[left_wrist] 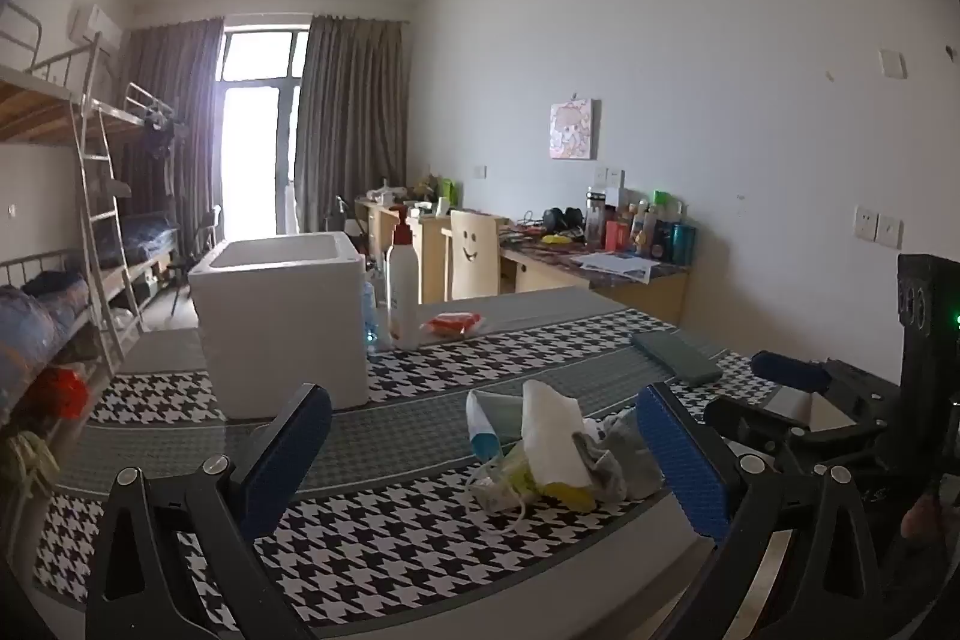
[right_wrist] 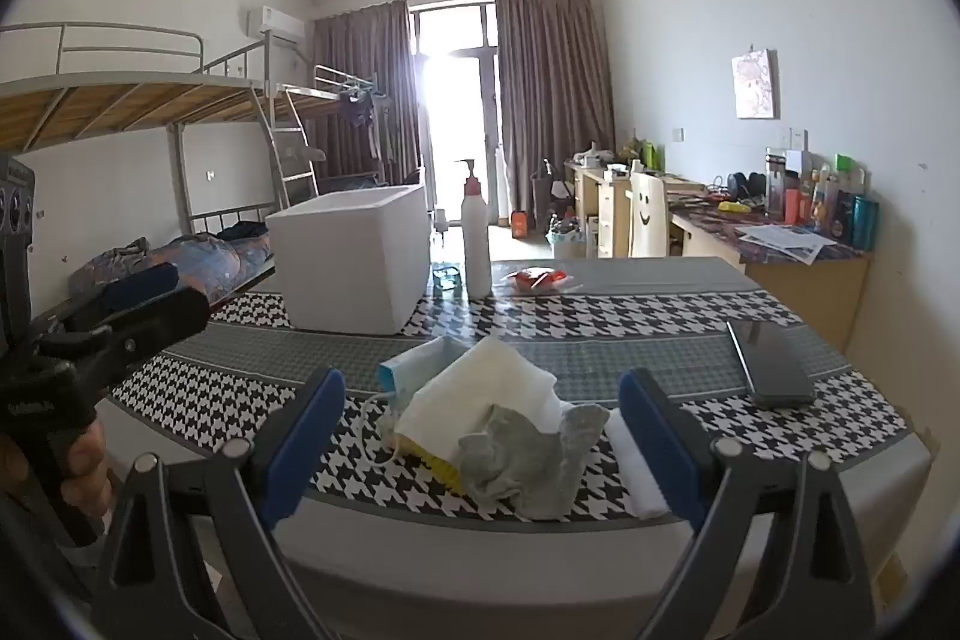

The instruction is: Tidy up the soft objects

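Note:
A small pile of soft things lies near the table's front edge: a white cloth (left_wrist: 549, 430) (right_wrist: 480, 388), a grey sock (left_wrist: 600, 466) (right_wrist: 522, 454), a blue face mask (left_wrist: 483, 427) (right_wrist: 414, 364) and something yellow (right_wrist: 441, 463). A white foam box (left_wrist: 282, 322) (right_wrist: 354, 259) stands open further back on the left. My left gripper (left_wrist: 480, 466) is open and empty, its jaws wide either side of the pile, short of it. My right gripper (right_wrist: 480, 436) is open and empty, straddling the pile from the front edge.
The table (right_wrist: 660, 316) has a houndstooth and grey striped cloth. A white pump bottle (left_wrist: 403, 286) (right_wrist: 476, 232) and a red packet (left_wrist: 453, 323) (right_wrist: 537, 280) sit behind the box. A dark phone (left_wrist: 678, 355) (right_wrist: 771, 361) lies at right. Bunk beds left, desks right.

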A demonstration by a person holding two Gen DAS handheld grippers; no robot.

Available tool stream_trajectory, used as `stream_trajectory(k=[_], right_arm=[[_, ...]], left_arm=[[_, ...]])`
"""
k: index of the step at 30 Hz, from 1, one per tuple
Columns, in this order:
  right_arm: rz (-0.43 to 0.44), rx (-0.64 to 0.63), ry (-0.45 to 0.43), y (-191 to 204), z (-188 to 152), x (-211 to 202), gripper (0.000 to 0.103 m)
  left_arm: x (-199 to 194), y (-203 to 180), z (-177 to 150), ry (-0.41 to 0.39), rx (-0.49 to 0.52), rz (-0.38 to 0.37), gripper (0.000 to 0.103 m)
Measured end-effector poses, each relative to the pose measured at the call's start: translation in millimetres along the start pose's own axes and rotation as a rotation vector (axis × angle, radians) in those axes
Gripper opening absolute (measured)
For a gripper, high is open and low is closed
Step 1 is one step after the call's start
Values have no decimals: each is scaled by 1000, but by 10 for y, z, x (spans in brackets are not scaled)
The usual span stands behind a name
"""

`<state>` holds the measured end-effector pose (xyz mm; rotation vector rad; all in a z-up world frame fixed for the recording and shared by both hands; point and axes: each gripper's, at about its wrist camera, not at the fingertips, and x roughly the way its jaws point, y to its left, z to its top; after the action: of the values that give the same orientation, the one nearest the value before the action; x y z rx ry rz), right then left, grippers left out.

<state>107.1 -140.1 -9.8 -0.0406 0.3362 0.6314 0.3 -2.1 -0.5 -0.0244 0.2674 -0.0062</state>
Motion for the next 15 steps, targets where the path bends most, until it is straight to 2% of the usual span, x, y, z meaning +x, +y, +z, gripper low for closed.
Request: stream_trajectory(k=[2,6,15], right_arm=[[1,-2,2,3,2,-2,95],[0,3,3,-4,3,-6,95],[-2,1,0,2,6,-17,95]], left_arm=[[42,-60,-17,16,5,15,102],[13,68,-1,9,-51,5,102],[3,64,12,0,-39,16,102]])
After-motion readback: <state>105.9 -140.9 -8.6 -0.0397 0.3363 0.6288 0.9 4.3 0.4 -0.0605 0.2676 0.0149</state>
